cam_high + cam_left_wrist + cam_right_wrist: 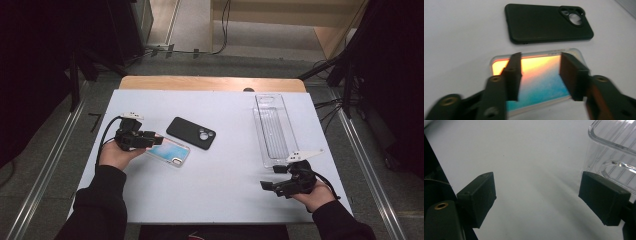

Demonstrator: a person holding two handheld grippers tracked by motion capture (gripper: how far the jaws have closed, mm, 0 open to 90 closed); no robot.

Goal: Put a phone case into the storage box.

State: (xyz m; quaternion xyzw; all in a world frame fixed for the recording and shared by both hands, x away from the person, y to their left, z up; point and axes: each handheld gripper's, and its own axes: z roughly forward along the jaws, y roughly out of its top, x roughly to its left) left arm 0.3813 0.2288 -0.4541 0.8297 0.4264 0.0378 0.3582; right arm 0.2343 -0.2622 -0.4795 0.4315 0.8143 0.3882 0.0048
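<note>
Item: iridescent phone case (169, 151), clear-edged, orange shading to blue. It lay flat on the white table (220, 195), left of centre, its long axis running from near-left to right and slightly nearer you at the right end.

Item: black phone case (191, 133), camera cutout at its right end. It lay just beyond the iridescent one, roughly parallel to it, close but apart in the left gripper view.

Item: your left gripper (540, 75). Its jaws stood spread, one over each side of the iridescent case (541, 80), straddling the left part of it. The case showed between them, untouched as far as the left gripper view told; whether the tips rested on it could not be told. Nothing was pinched.

Item: your right gripper (537, 198). Its jaws stood wide apart and empty, near the right front of the table, with bare surface between them.

Item: clear plastic tray (272, 130), long and narrow, empty, its long axis running near to far at the right side. Its near end sat just beside your right gripper (290, 182).

Relation of note: the iridescent case lay directly under your left gripper and well apart from your right. By judgement, a close across its short width would have been the likely next move, your left hand (117, 152) being plainly the nearer.
</note>
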